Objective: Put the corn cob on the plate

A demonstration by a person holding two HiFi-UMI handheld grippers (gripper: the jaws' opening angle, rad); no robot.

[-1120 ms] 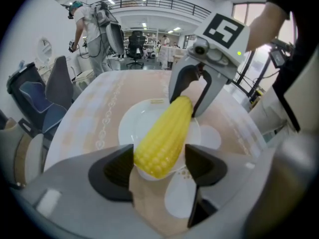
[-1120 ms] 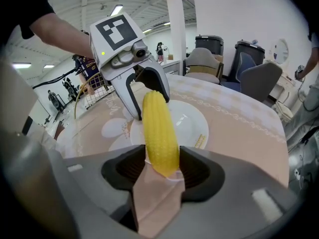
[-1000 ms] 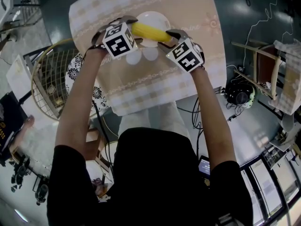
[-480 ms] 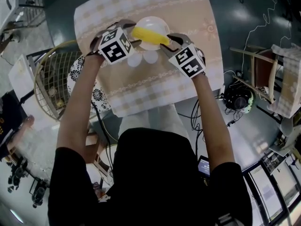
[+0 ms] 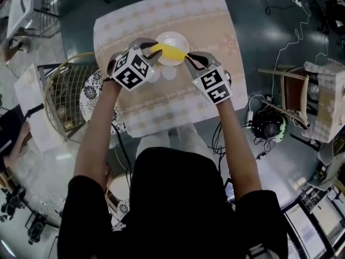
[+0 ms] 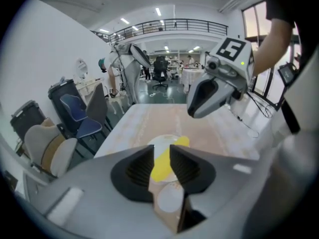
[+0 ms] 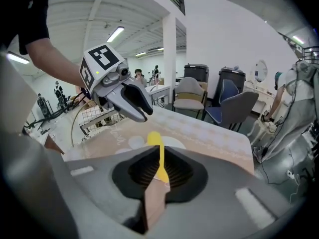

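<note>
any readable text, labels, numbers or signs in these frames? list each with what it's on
Nothing here can be read.
Tablecloth: a cursive print by its right edge in the head view, too blurred to read.
Left marker cube: black-and-white square pattern, no letters or digits.
Right marker cube: also a square pattern, no letters or digits.

Right gripper (image 7: pixel 160 151) jaws closing, nothing pinched; through the slit I see the corn cob (image 7: pixel 153 138) on the plate (image 7: pixel 173 142), left gripper (image 7: pixel 141 111) above cob.
</note>
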